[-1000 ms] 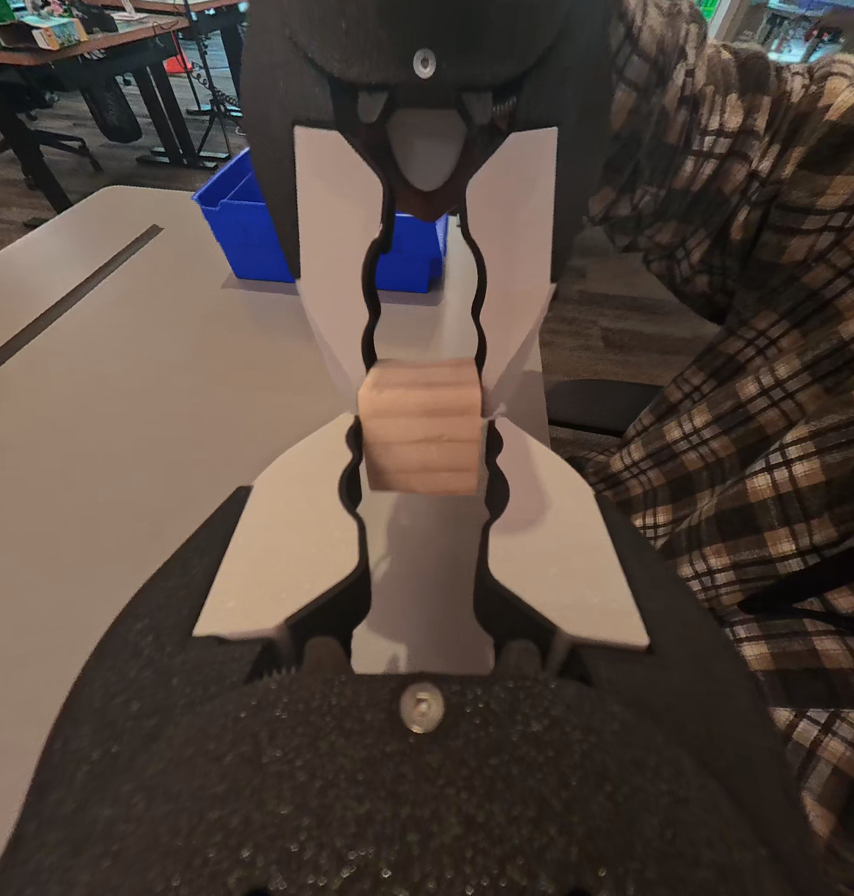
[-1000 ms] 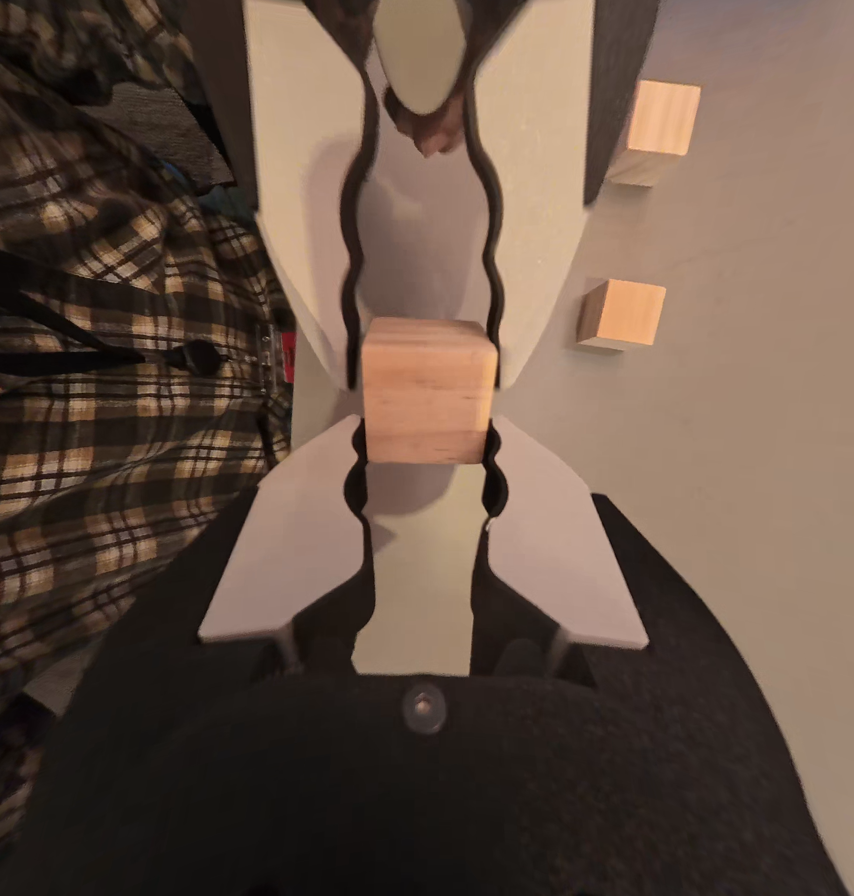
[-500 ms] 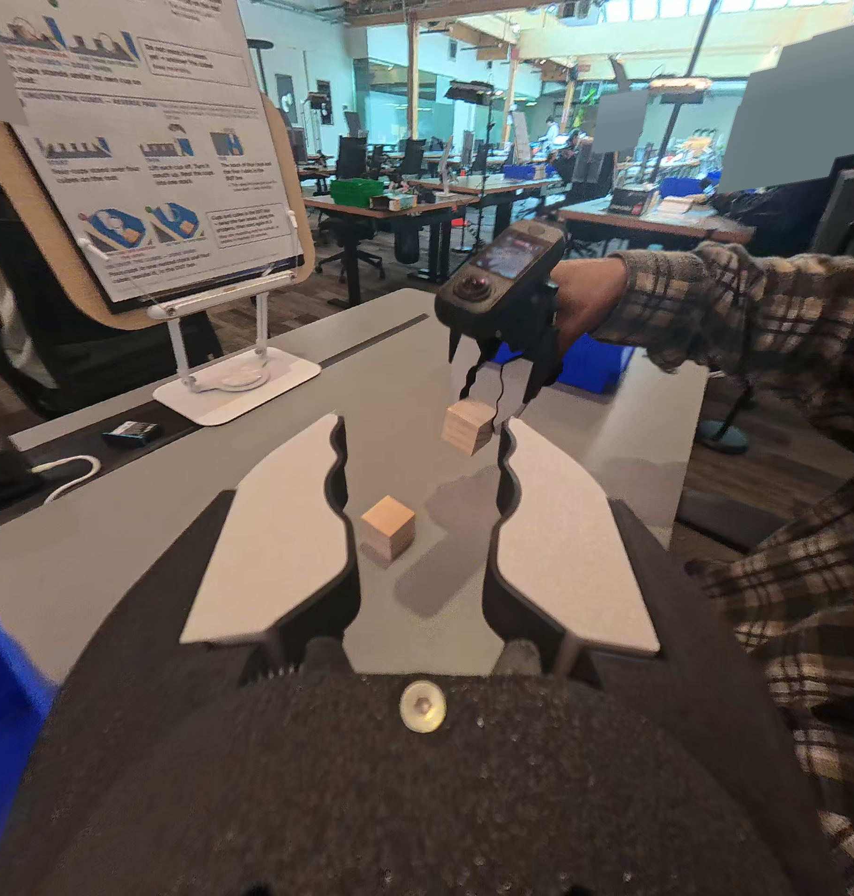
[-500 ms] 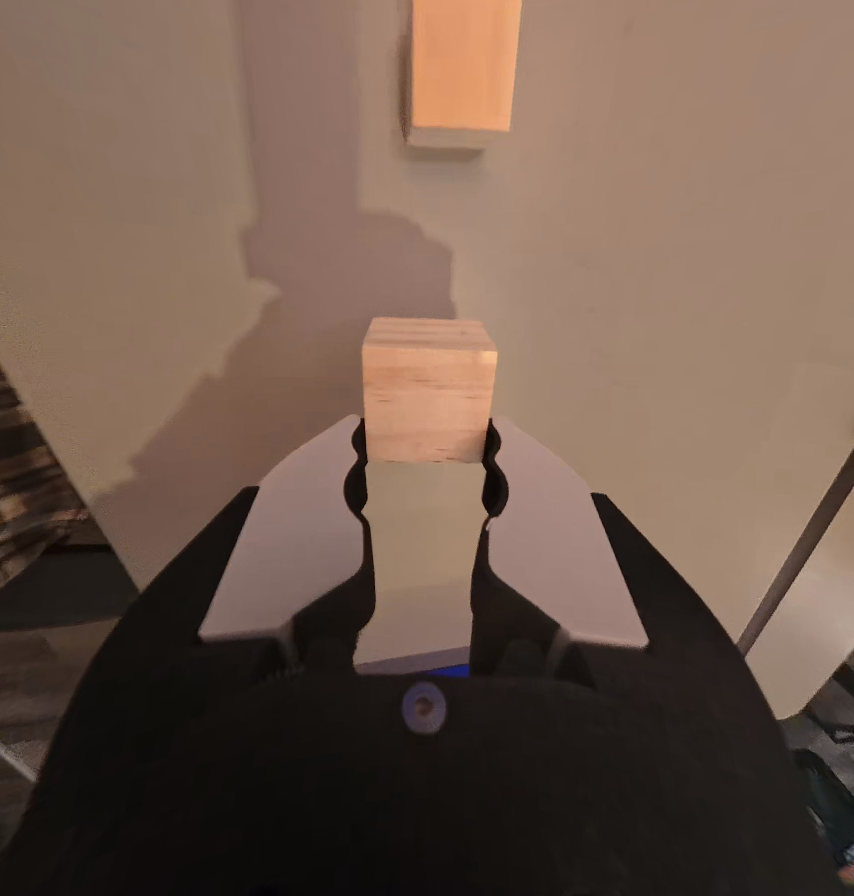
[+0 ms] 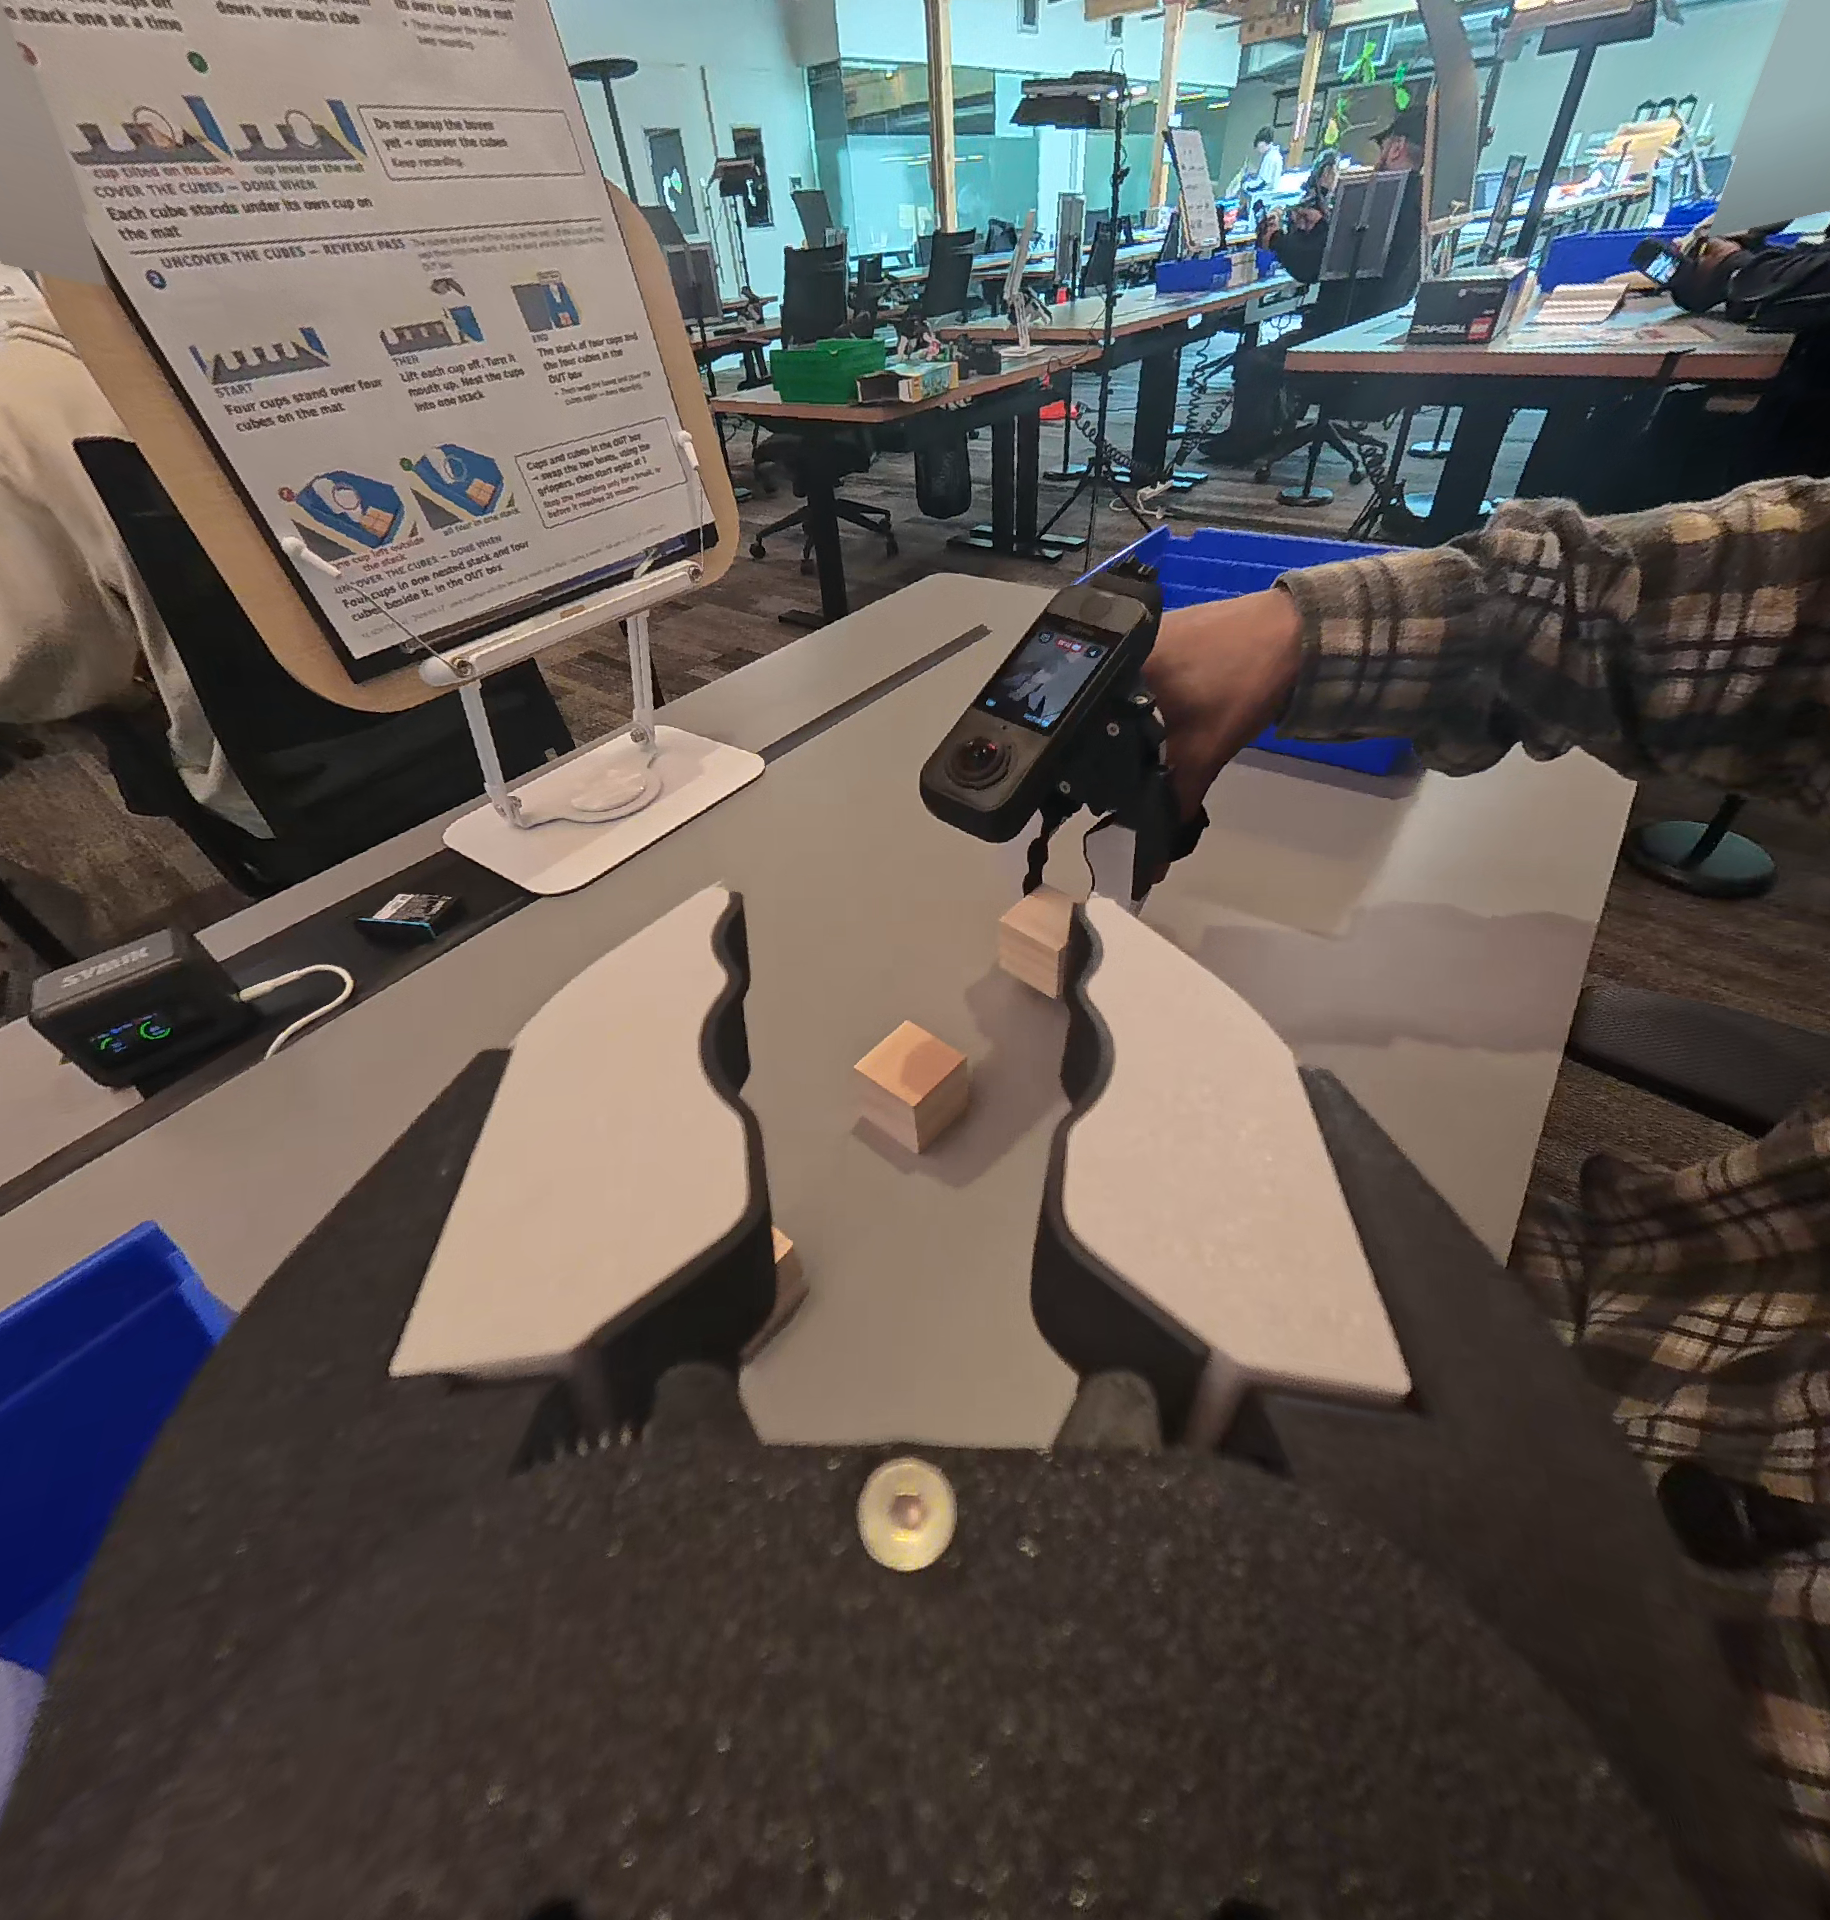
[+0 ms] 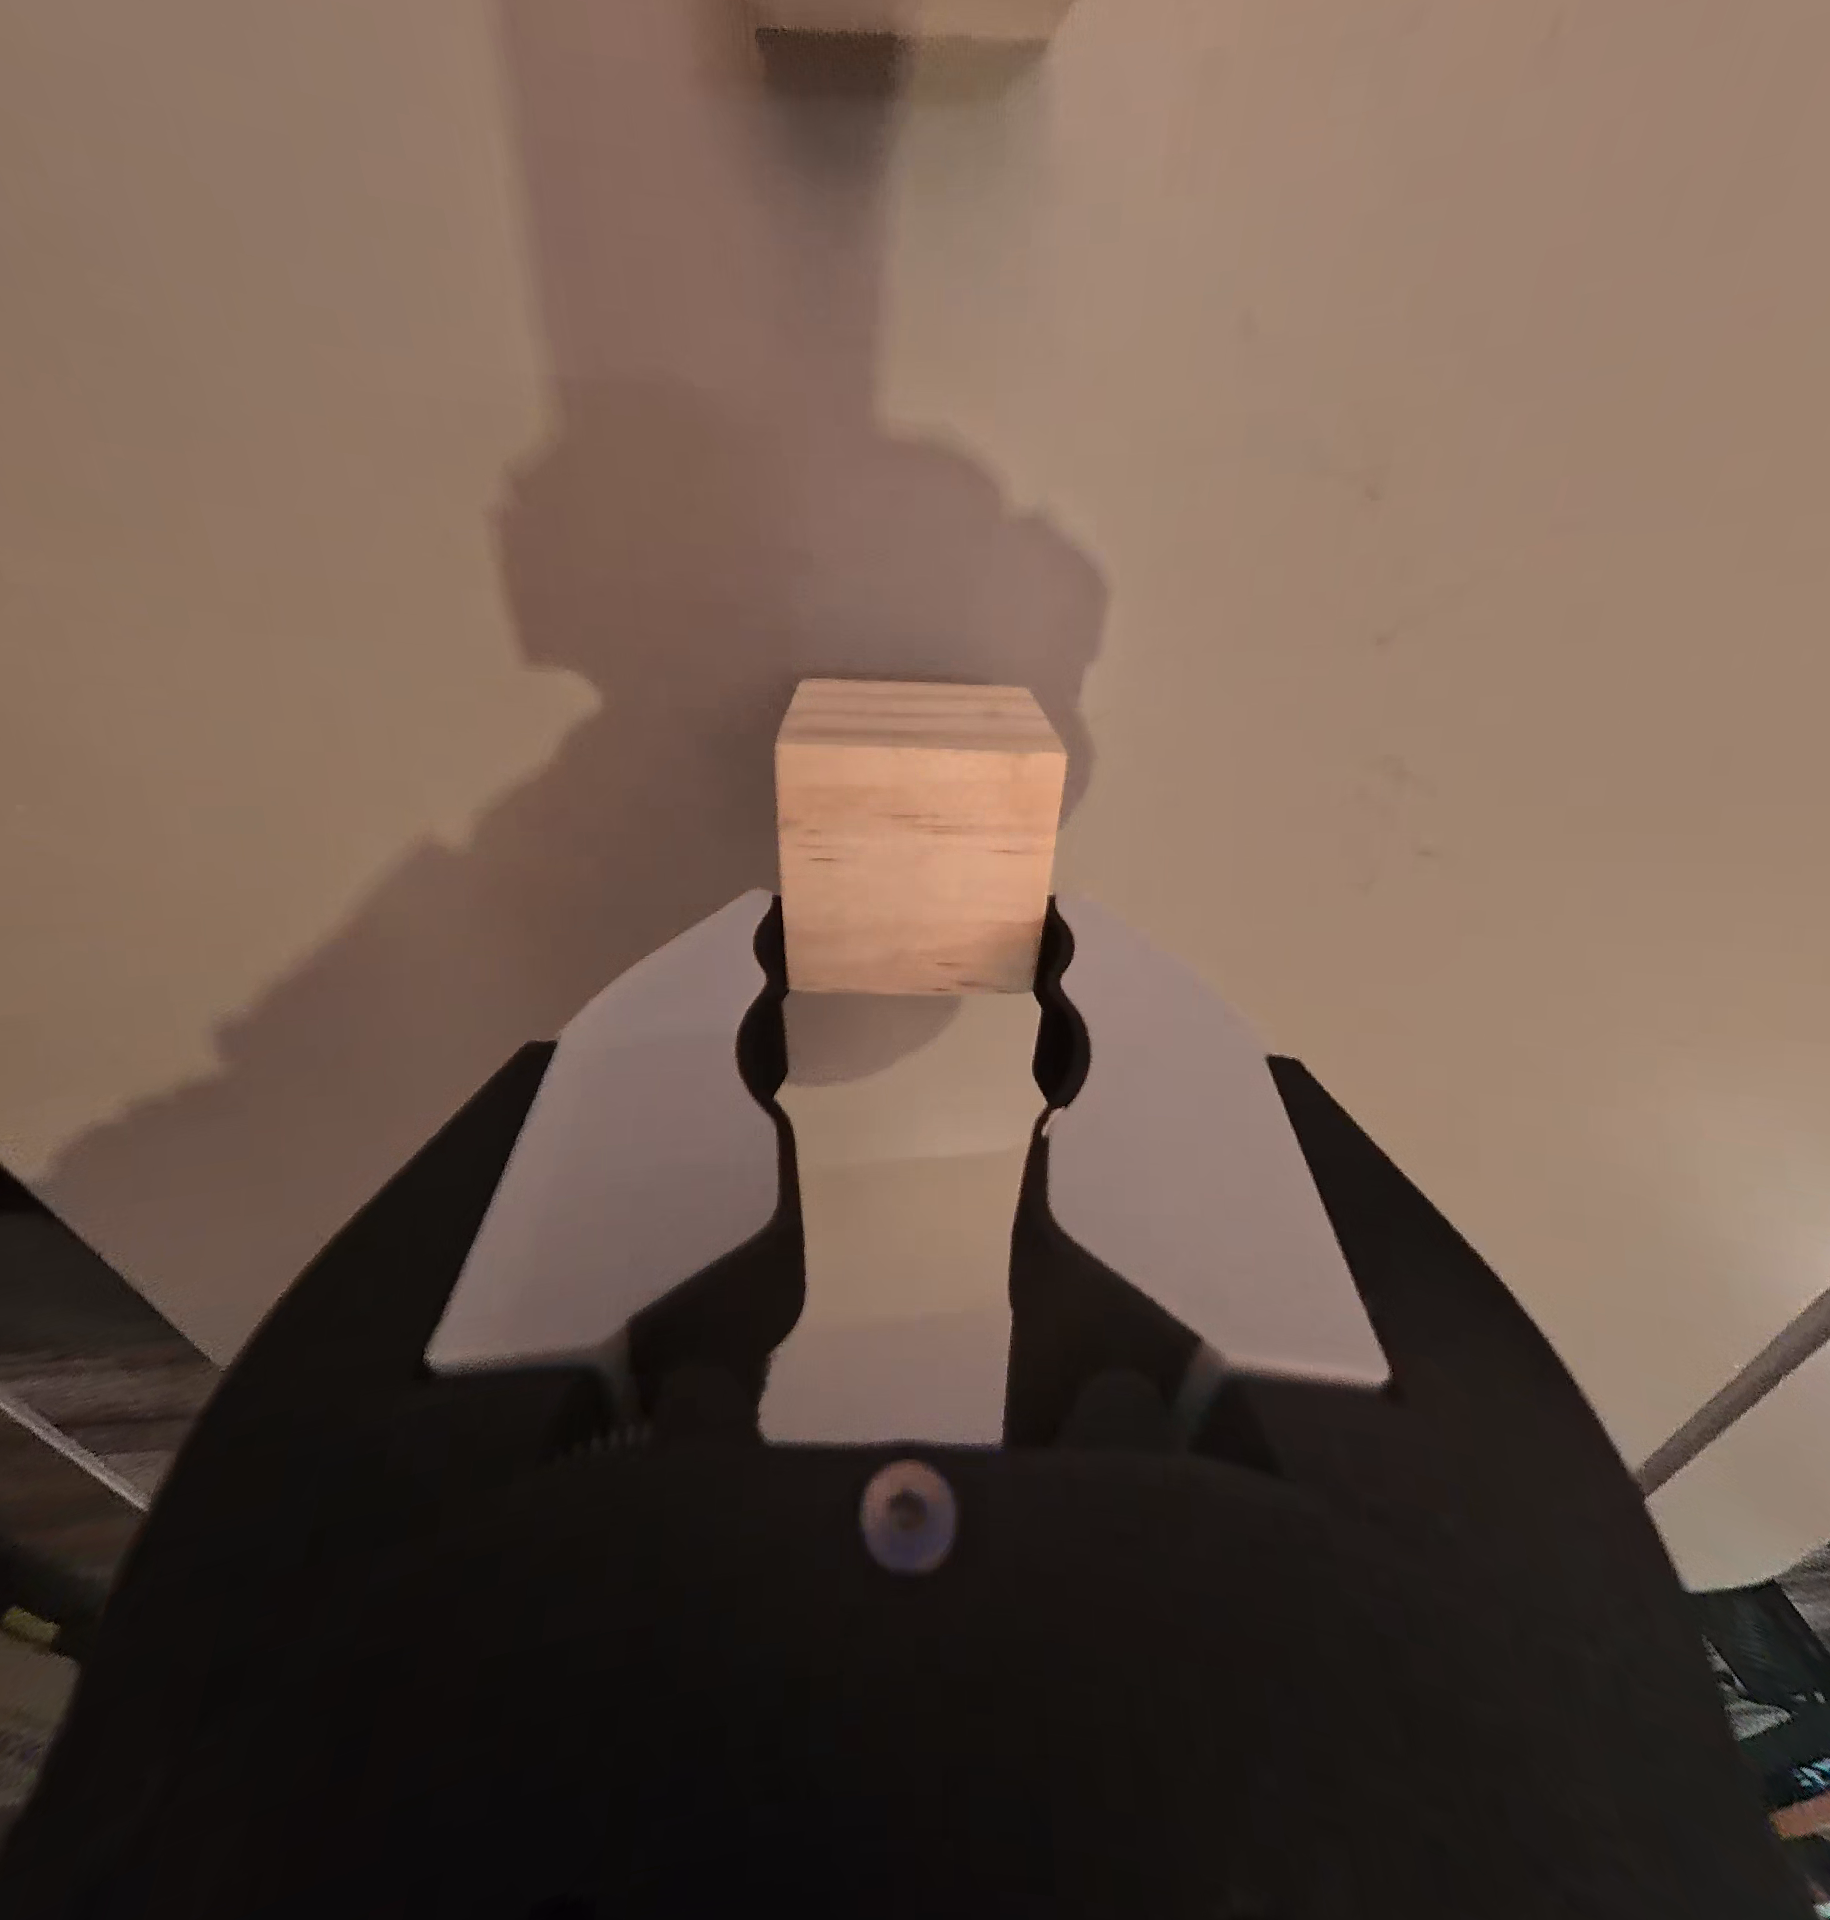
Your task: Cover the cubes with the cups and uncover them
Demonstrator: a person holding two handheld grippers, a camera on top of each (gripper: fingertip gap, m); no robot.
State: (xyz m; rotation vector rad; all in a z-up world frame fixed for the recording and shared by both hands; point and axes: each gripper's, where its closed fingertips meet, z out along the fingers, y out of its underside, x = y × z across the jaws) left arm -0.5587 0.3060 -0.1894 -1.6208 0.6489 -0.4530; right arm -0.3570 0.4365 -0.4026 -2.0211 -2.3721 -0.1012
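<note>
Pinching a wooden cube [image 6: 919, 847] by its two side faces, the right gripper [image 6: 916, 940] pointed down at the pale table top [image 6: 1410, 520]; the cube sat at the very tips of its fingers, above its own shadow. Only this view showed the grip closely. At its top edge, beyond the held cube, the blurred underside of a second cube [image 6: 900, 42] was just visible.

The left wrist view alone showed the wider setting. The left gripper [image 5: 906, 1013] had its jaws spread wide, with nothing between them. A loose cube [image 5: 911, 1086] rested on the grey table [image 5: 1358, 987] in the gap between the open jaws, touching neither. A third cube [image 5: 786, 1288] lay near the base of the left finger, mostly hidden behind it. Beyond the right finger's tip, the right gripper [image 5: 1087, 883] appeared from outside, held by a hand [image 5: 1217, 696] in a plaid sleeve [image 5: 1576, 644], with the same held cube [image 5: 1036, 945] low over the table. Whether that cube touched the surface could not be told.

Left of the jaws and farther back stood an instruction sheet [image 5: 371, 312] on a white stand [image 5: 604, 805], with a small black device [image 5: 132, 1008] and its white cable [image 5: 303, 997] nearer. One blue bin [image 5: 69, 1392] lay at the left edge; another blue bin [image 5: 1275, 566] sat behind the hand. No cup was in sight in either view.
</note>
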